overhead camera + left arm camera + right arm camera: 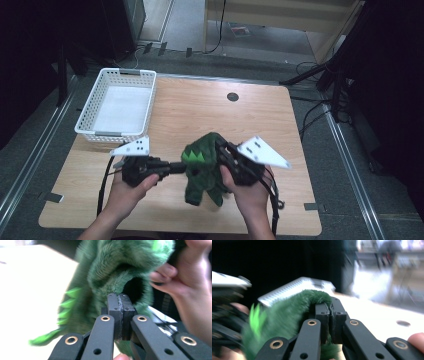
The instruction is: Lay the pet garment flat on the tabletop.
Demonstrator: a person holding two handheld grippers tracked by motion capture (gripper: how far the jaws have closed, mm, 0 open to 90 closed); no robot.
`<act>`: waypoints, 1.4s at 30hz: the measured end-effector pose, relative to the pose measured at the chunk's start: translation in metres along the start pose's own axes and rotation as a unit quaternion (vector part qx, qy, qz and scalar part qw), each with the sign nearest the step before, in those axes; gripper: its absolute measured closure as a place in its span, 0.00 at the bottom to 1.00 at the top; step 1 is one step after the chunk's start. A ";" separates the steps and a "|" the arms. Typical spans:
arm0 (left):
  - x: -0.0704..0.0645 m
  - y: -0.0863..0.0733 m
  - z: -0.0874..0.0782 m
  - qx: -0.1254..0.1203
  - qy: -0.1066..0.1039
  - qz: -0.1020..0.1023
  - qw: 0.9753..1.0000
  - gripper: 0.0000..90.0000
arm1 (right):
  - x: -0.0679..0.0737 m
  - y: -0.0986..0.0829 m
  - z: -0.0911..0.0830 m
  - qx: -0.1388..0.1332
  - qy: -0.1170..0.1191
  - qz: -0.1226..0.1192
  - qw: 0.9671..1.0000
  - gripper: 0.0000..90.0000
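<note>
At the far left corner of the bench (200, 107) sits a white basket (120, 102). The left tool (176, 167) has its jaws pressed together on the fur of a green plush dinosaur (202, 167), held up between both hands over the bench's near middle. The right tool (221, 149) is likewise clamped on the plush's upper edge. The toy looks light, soft and floppy, so pinching a thick fold of fur should hold best.

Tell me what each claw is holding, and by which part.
Both hold the fuzzy green plush dinosaur toy above the table. The left claw is shut on fur beside a dark opening; the right claw is shut on a fold of its upper edge.
</note>
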State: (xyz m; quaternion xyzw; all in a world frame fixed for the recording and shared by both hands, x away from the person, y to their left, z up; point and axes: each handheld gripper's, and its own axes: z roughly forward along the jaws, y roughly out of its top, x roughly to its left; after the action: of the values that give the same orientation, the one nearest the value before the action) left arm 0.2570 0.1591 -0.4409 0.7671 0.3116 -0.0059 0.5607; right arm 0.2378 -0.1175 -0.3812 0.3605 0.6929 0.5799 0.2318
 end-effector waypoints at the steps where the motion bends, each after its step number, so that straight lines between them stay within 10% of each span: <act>1: 0.015 -0.002 0.007 0.006 0.028 -0.022 0.999 1.00 | -0.016 -0.006 0.018 0.025 -0.013 0.028 0.999 0.96; 3: 0.041 -0.009 0.020 0.028 0.100 -0.058 0.993 1.00 | -0.056 -0.024 0.055 0.078 -0.039 0.102 0.991 0.86; 6: 0.063 -0.019 0.028 0.038 0.196 -0.082 0.976 0.75 | -0.103 -0.054 0.094 0.160 -0.048 0.145 0.975 0.66; 9: 0.063 -0.025 0.019 0.013 0.224 -0.071 0.972 0.56 | -0.124 -0.069 0.099 0.181 -0.038 0.170 0.968 0.58; 24: 0.047 -0.044 0.062 0.049 0.156 -0.049 0.985 0.45 | -0.094 -0.080 0.037 0.108 0.011 0.124 0.986 0.45; 27: 0.049 -0.048 0.070 0.067 0.153 -0.047 0.985 0.50 | -0.079 -0.100 0.042 0.148 0.042 0.101 0.983 0.48; 32: 0.044 -0.061 0.079 0.112 0.145 -0.023 0.983 0.63 | -0.067 -0.136 0.055 0.245 0.051 0.097 0.963 0.85; 39: 0.031 -0.076 0.074 0.132 0.110 0.009 0.985 0.69 | -0.055 -0.142 0.042 0.284 0.058 0.070 0.954 0.88; 42: 0.033 -0.070 0.062 0.094 0.129 0.000 0.987 0.53 | -0.053 -0.127 0.024 0.242 0.071 0.059 0.966 0.70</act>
State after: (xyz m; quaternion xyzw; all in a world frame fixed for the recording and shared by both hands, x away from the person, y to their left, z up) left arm 0.2706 0.1335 -0.5354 0.8110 0.3790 0.0637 0.4411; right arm 0.2597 -0.1520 -0.5150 0.4039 0.8049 0.4315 0.0536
